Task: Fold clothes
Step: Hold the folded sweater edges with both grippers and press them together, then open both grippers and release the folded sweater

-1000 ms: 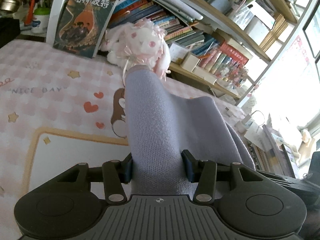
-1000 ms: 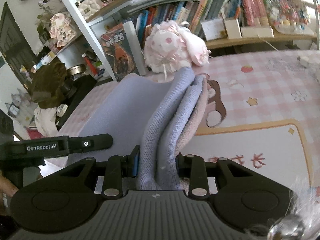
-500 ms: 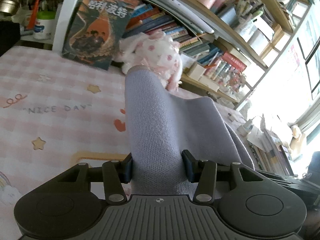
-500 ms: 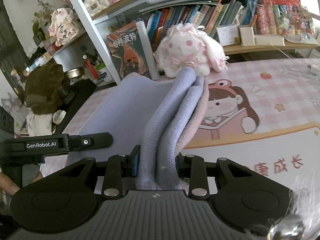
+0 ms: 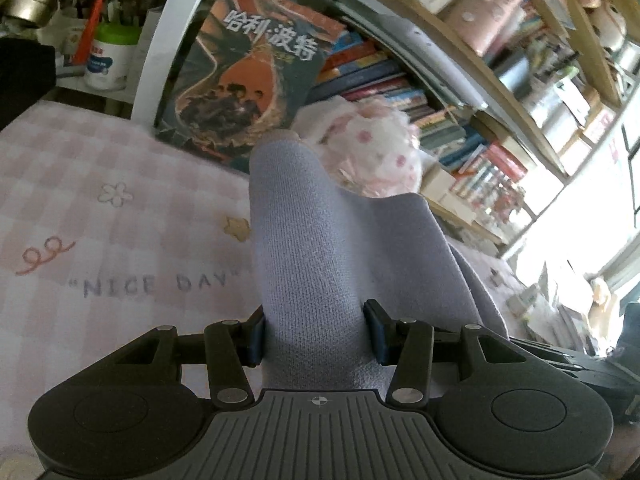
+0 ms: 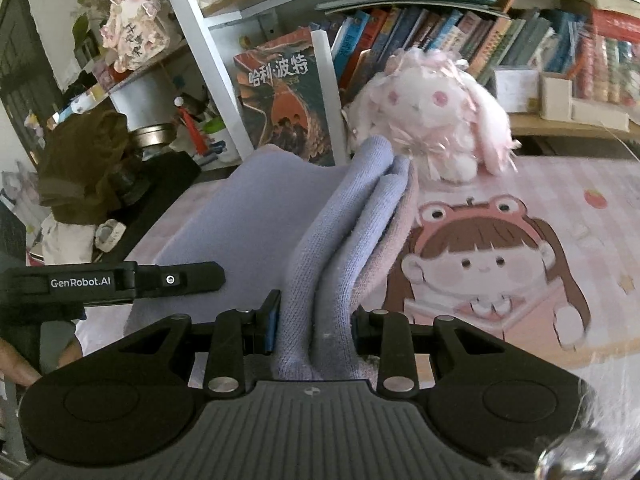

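- Left wrist view: the left gripper (image 5: 316, 336) pinches a thick fold of the lavender knit garment (image 5: 320, 248), held up above the pink checked tabletop (image 5: 100, 240).
- Right wrist view: the right gripper (image 6: 314, 330) clamps several bunched layers of the same garment (image 6: 320, 248).
- The cloth spans between both grippers, with a pink plush toy (image 6: 432, 116) and a bookshelf (image 6: 460, 40) just behind it.

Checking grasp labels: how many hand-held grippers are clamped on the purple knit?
2. The left hand-held gripper pinches one bunched edge of the purple knit garment; the right hand-held gripper pinches a multi-layer fold of it, with the cloth spanning between them.
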Motion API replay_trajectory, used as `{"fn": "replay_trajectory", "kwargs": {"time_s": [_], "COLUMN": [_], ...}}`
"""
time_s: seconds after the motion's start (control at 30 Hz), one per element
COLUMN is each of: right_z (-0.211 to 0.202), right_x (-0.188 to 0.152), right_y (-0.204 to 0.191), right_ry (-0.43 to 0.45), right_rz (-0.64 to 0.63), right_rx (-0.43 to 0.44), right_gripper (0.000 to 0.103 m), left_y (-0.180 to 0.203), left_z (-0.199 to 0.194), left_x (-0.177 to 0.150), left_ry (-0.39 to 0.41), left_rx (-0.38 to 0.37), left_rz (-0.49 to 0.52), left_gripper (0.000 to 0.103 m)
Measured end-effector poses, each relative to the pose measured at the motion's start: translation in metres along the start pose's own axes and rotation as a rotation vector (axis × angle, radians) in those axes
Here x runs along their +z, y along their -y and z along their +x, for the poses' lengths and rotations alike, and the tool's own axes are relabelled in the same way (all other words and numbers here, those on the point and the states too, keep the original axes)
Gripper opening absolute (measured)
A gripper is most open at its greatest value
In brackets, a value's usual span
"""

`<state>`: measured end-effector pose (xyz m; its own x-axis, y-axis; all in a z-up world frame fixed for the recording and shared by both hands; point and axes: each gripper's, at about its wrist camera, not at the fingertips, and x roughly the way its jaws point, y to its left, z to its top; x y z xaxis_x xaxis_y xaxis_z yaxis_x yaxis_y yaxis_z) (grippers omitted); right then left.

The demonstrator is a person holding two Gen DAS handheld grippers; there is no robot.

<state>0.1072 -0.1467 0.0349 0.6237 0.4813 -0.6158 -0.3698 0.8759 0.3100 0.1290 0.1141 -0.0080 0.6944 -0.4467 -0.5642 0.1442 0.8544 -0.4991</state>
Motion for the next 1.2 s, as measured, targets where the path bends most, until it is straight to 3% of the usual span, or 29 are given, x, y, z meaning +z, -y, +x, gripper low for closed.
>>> {"fn": "replay_trajectory", "kwargs": {"time_s": [0.43,0.73,0.83,1.03,1.1,1.2], "right_z": [0.091,0.132,0.142,0.144,0.145,0.141], "right_x": [0.059,0.07,0.064,0.043,0.04,0.042], "right_y": [0.04,0.061,0.073,0.094,0.098,0.094], "right_ry": [-0.033,-0.07,-0.097,-0.066,-0.066,-0.067], "right_rz": [-0.074,-0.099,-0.028,0.246,0.296,0.274], "right_rx": [0.038,0.04,0.032,0.052,0.04,0.008], "right_gripper": [0.029,0.032,0.037,0.045,0.053,0.061], "left_y": [-0.027,-0.046,-0.05,-0.046,-0.045,-0.039], "left_z": [0.072,0.098,0.101,0.1,0.1,0.095], "left_x": [0.042,0.045,0.041,0.041,0.041,0.044], "left_ry": [0.033,-0.017,-0.026,-0.02,-0.018,-0.018], "left_rx": [0.03,0.053,0.055,0.074,0.08,0.098], "left_rz": [-0.07,-0.127,-0.123,-0.104,-0.098,-0.065], "left_gripper": [0.047,0.049,0.053,0.057,0.058,0.065]}}
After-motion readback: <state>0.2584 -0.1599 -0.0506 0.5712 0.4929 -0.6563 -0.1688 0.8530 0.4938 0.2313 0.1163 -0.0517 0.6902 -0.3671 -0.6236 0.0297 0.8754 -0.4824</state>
